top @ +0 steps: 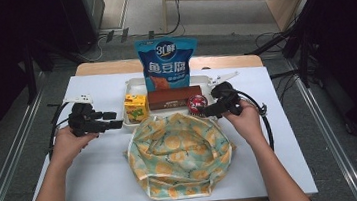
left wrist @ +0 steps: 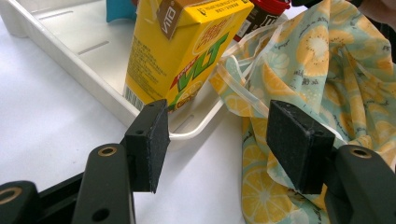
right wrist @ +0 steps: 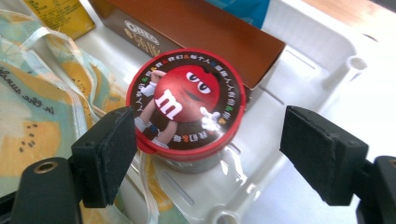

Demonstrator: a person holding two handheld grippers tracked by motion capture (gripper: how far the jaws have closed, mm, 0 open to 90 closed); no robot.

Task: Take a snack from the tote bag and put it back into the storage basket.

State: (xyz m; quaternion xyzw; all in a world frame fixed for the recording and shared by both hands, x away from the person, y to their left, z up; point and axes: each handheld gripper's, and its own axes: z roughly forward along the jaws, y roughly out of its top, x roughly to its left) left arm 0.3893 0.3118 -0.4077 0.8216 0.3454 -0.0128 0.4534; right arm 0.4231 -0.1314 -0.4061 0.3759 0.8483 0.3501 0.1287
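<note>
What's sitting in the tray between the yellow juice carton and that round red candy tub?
In the high view, a long brown box lies in the white tray between the yellow juice carton and the red candy tub. A blue snack bag stands behind it.

Upright yellow drink carton [left wrist: 187, 51] and red-lidded candy tub [right wrist: 187, 105] in white tray [left wrist: 70, 65].

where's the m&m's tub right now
In the high view the m&m's tub stands at the right end of the white tray, beside the brown box, just ahead of the right tongs.
</note>
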